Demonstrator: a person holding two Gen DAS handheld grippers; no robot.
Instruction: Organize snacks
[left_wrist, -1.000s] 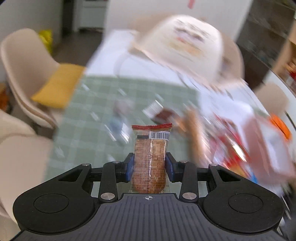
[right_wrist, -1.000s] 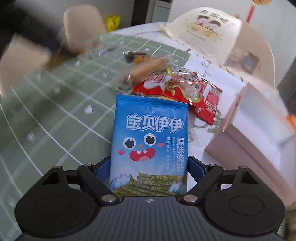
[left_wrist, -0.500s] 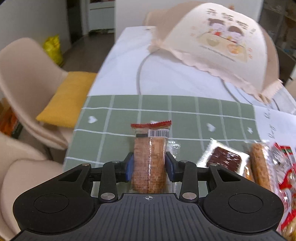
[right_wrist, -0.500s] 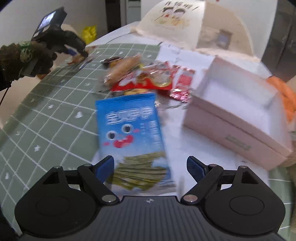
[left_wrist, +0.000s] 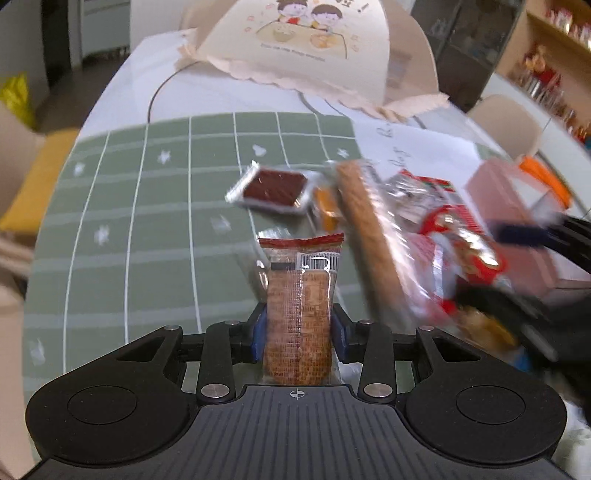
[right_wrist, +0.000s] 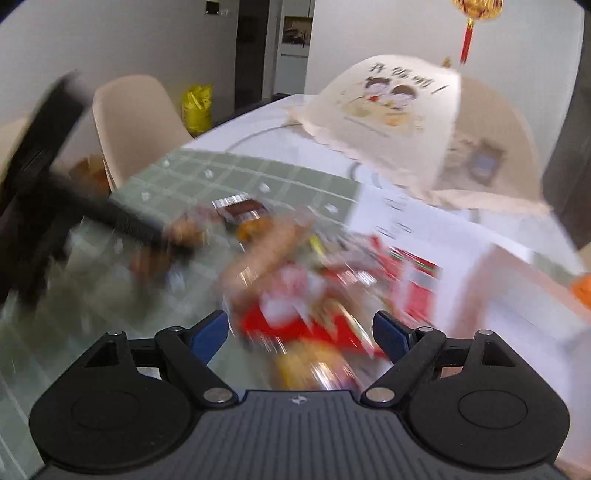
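So on the left side, the left gripper (left_wrist: 298, 328) sits low over the green checked tablecloth (left_wrist: 147, 229), pointing across the table toward the far end. Its blue pads are pressed in on both sides of a cracker packet (left_wrist: 299, 310), which stands upright between them, red crimped seal and barcode at the top. Packet is clear of the cloth as far as I can tell.

Just past it, going right, there's a dark brown snack in clear wrap (left_wrist: 275, 187) lying flat on the cloth, then a small orange packet (left_wrist: 327, 206) touching a long tan biscuit stick (left_wrist: 369, 236) that runs diagonally. Beside that is the pile of red and white snack bags (left_wrist: 454, 236) (pretty smeared, so I can't read anything on them). A pink box (left_wrist: 506, 199) sits at the right edge of the pile.

From the right wrist view, the right gripper (right_wrist: 301, 332) is angled down over that same pile, with its jaws spread wide and nothing pinched between them. The red snack bags (right_wrist: 295, 317) are right under the gap, heavily blurred, so I can't tell if a fingertip touches them. The other tool shows as a dark blur at far left (right_wrist: 55, 199).

Farther back on the white table is a beige mesh food cover (right_wrist: 399, 110) with a cartoon print, and a cream chair (right_wrist: 136, 122) stands along the left side.
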